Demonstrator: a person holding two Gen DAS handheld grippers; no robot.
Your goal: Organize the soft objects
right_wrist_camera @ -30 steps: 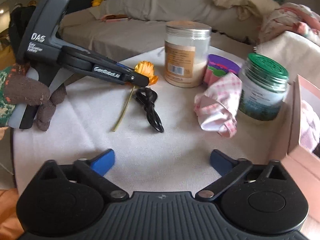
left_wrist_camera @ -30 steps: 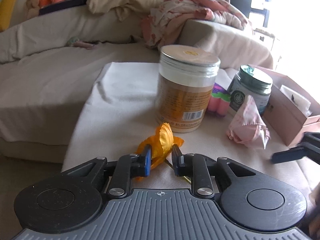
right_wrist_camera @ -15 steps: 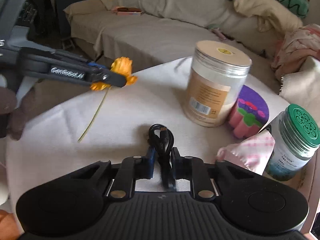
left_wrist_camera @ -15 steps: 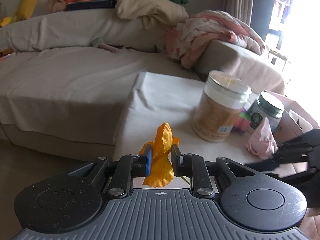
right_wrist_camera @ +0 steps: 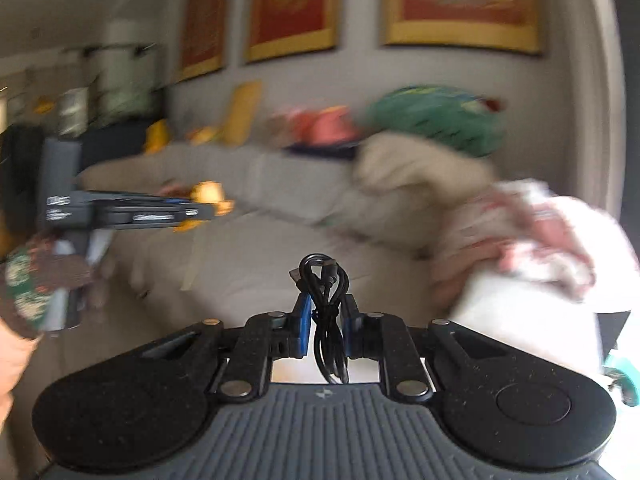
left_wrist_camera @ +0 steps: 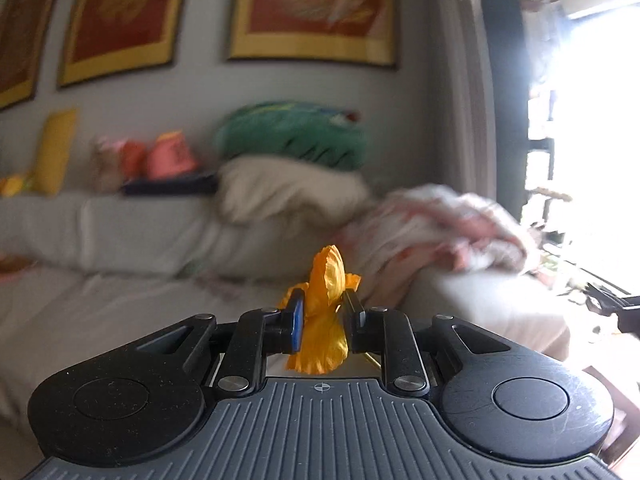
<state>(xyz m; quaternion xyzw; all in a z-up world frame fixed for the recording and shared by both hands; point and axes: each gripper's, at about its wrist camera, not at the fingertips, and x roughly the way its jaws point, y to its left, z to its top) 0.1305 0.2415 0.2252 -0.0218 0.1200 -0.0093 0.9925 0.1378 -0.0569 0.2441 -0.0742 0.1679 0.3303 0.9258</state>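
Note:
My left gripper [left_wrist_camera: 322, 314] is shut on an orange fabric flower [left_wrist_camera: 326, 280] and holds it up in the air, facing the sofa. The flower also shows blurred in the right wrist view [right_wrist_camera: 206, 194], at the tip of the left gripper [right_wrist_camera: 200, 212], with its stem hanging below. My right gripper [right_wrist_camera: 326, 316] is shut on a coiled black cable [right_wrist_camera: 326, 280] and holds it raised. The table and its jars are out of view.
A grey sofa [left_wrist_camera: 120, 232] fills the background, with a beige pillow [left_wrist_camera: 288, 188], a green cushion [left_wrist_camera: 296, 136] and a pink blanket [left_wrist_camera: 440, 228] on it. Framed pictures [left_wrist_camera: 316, 12] hang on the wall. A bright window [left_wrist_camera: 592, 120] is at the right.
Both grippers have lifted off the table and tilted upward, the left with the flower and the right with the cable. The table and jars have dropped out of view.

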